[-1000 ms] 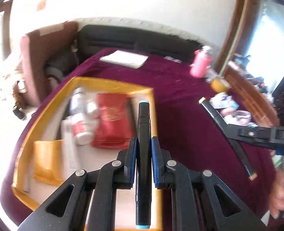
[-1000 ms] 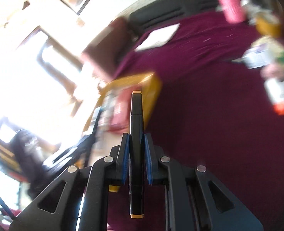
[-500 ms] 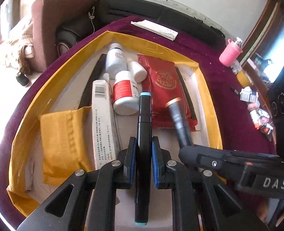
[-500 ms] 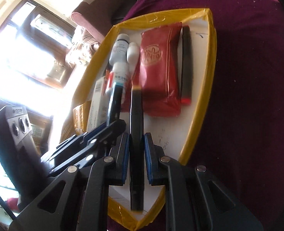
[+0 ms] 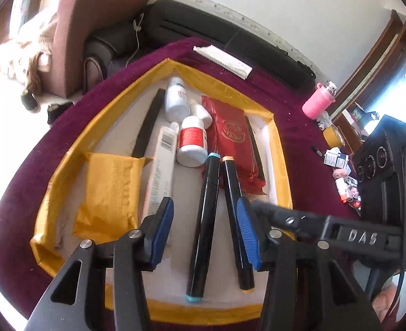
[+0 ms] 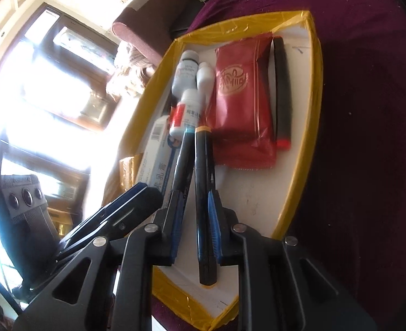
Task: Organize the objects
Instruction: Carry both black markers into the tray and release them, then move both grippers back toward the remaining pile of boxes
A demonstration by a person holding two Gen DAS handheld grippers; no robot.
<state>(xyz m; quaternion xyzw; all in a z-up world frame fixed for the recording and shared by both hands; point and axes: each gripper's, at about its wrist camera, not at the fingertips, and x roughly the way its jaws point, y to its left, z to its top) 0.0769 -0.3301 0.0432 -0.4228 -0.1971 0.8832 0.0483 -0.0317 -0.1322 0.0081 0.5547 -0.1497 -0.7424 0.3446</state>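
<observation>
A yellow-rimmed tray [image 5: 281,165] on the purple tablecloth holds the items. A black marker with blue ends [image 5: 204,226] and a black marker with orange ends [image 5: 234,215] lie side by side on the tray floor. My left gripper [image 5: 204,234] is open, its jaws wide on either side of the blue-ended marker. My right gripper [image 6: 194,220] is open around the orange-ended marker [image 6: 203,204], which rests against its right pad; the blue-ended marker [image 6: 182,162] lies just to the left.
In the tray: white bottles [image 5: 191,143], a red packet [image 5: 234,140], a long white box [image 5: 158,173], a yellow padded envelope [image 5: 109,193], black sticks. Off the tray: white paper [image 5: 222,60], a pink bottle [image 5: 318,102], tape roll [image 5: 333,136], small clutter at right.
Both grippers came down into the tray, opened and let go of their markers. The two markers now lie on the tray floor.
</observation>
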